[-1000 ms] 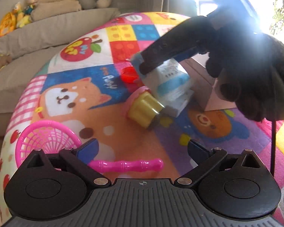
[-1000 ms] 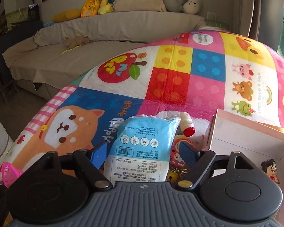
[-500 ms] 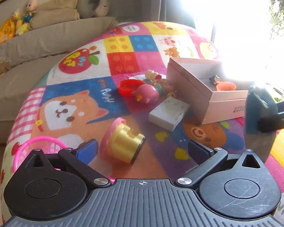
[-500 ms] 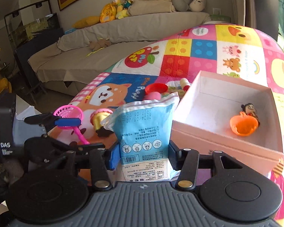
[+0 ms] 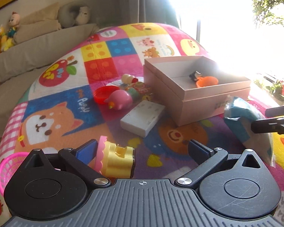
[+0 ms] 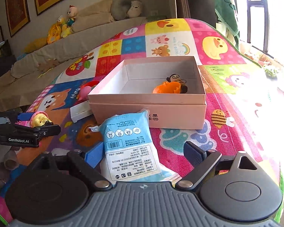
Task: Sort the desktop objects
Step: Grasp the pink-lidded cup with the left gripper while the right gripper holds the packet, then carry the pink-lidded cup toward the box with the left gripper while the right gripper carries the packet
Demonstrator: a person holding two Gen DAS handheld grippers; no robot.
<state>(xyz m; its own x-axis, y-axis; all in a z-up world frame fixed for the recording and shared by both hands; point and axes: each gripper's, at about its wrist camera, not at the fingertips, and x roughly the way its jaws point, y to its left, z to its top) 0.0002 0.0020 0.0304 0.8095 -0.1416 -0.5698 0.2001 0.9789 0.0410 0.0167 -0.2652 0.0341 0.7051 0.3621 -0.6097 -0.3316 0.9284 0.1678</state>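
My right gripper (image 6: pixel 144 153) is open. A blue and white packet (image 6: pixel 129 145) lies between its fingers on the mat, just in front of the pink box (image 6: pixel 147 111); the packet also shows in the left wrist view (image 5: pixel 244 121). The box holds an orange cup (image 6: pixel 167 88) and a small figure (image 6: pixel 175 78). My left gripper (image 5: pixel 142 149) is open around a yellow and pink toy (image 5: pixel 115 158) that lies on its side against the left finger.
A white flat box (image 5: pixel 142 120), a pink duck (image 5: pixel 120 99), a red lid (image 5: pixel 103 93) and small toys lie left of the pink box (image 5: pixel 197 94). A pink net basket (image 5: pixel 6 165) sits at the near left. The colourful mat (image 6: pixel 227 117) covers the table.
My right gripper carried the packet from the toy pile to the front of the pink box and opened, leaving it on the mat. My left gripper closed in on the yellow toy.
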